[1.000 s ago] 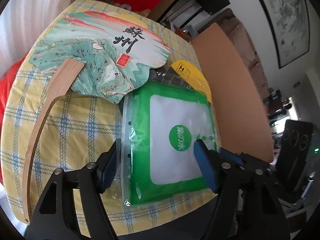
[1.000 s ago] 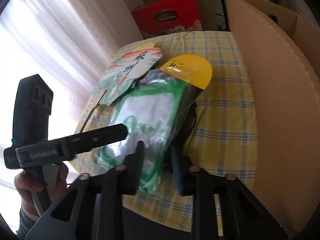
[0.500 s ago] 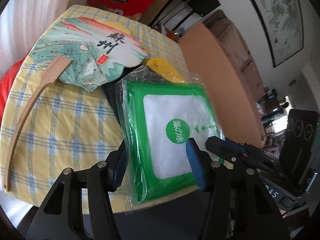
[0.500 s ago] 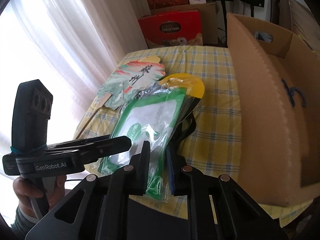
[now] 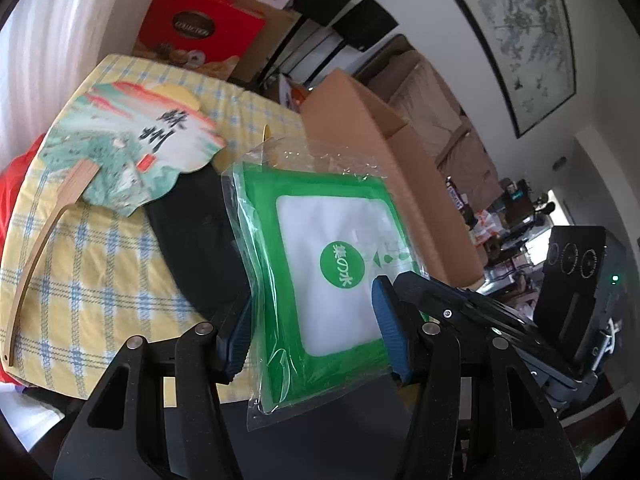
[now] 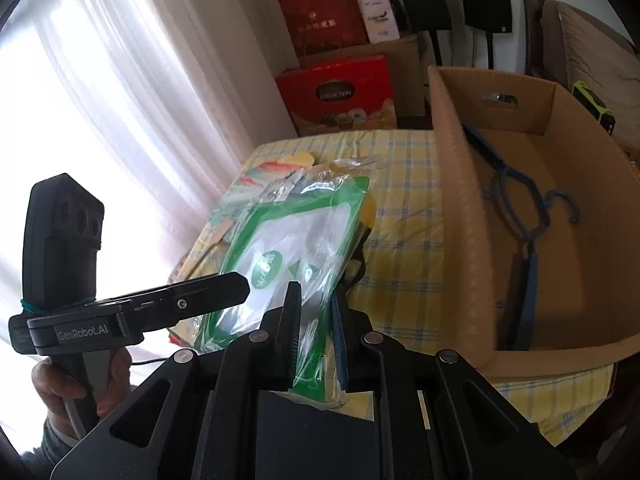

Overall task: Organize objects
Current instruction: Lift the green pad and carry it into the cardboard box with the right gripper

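The right gripper pinches the green packet by its near edge, raised beside the box, while the left gripper stays spread underneath.

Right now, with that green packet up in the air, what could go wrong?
The right gripper pinches only the green packet's loose plastic edge, so it might slip out. The packet hangs tilted beside the cardboard box, so it could catch the wall. The left gripper stands open around it, giving no real support.
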A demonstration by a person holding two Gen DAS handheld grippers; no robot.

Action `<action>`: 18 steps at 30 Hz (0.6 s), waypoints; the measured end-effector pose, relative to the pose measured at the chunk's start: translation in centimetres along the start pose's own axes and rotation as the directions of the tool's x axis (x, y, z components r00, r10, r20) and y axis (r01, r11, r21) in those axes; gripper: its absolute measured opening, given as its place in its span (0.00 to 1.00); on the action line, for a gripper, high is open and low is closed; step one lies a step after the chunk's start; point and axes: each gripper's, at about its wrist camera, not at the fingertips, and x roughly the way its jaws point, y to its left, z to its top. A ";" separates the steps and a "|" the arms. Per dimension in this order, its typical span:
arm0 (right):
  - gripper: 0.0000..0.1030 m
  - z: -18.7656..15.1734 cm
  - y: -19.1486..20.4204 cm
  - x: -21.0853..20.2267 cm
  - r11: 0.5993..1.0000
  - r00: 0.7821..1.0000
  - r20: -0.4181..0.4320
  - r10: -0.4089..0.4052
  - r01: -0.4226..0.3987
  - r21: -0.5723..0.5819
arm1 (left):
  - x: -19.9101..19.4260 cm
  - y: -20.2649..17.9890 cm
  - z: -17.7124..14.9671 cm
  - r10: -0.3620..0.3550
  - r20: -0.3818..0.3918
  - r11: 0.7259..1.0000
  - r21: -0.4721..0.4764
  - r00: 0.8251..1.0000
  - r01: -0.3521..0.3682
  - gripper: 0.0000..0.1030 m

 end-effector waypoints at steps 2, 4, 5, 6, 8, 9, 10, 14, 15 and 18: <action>0.13 0.1 -0.2 -0.7 1.000 1.000 0.016 0.001 -0.001 0.006 | 0.0 -0.9 0.3 -0.008 0.004 1.000 0.013 1.000 0.008 0.50; 0.13 0.3 -0.5 -1.6 1.000 1.000 0.028 0.001 -0.001 0.012 | -0.1 -1.9 0.3 -0.011 0.008 1.000 0.029 1.000 0.011 0.50; 0.13 0.5 -0.7 -2.0 1.000 0.999 0.033 0.000 -0.001 0.016 | -0.1 -2.3 0.3 -0.014 0.009 0.999 0.031 1.000 0.014 0.50; 0.13 0.6 -0.8 -2.2 1.000 0.999 0.037 0.000 0.000 0.016 | -0.2 -2.6 0.4 -0.016 0.011 0.999 0.033 1.000 0.016 0.50; 0.13 0.8 -0.9 -2.7 1.000 0.999 0.049 -0.003 0.002 0.016 | -0.3 -3.3 0.6 -0.018 0.017 0.999 0.038 1.000 0.018 0.50; 0.13 1.0 -0.9 -3.0 1.000 0.998 0.055 -0.002 0.001 0.015 | -0.3 -3.6 0.7 -0.018 0.020 0.999 0.041 1.000 0.017 0.50; 0.13 1.2 -1.1 -3.4 1.000 0.998 0.063 0.000 -0.001 0.015 | -0.5 -4.0 0.9 -0.019 0.027 0.999 0.045 0.999 0.018 0.50; 0.13 1.9 -1.2 -4.7 1.000 0.995 0.099 0.001 -0.002 0.013 | -1.3 -5.6 1.6 -0.023 0.052 0.998 0.068 0.998 0.019 0.50; 0.13 2.1 -1.2 -5.1 1.000 0.994 0.110 0.001 -0.003 0.014 | -1.4 -5.9 1.9 -0.024 0.055 0.997 0.074 0.998 0.020 0.50; 0.13 2.6 -1.6 -6.3 1.000 0.991 0.137 -0.004 0.001 0.019 | -1.7 -7.4 2.5 -0.029 0.064 0.995 0.098 0.998 0.022 0.50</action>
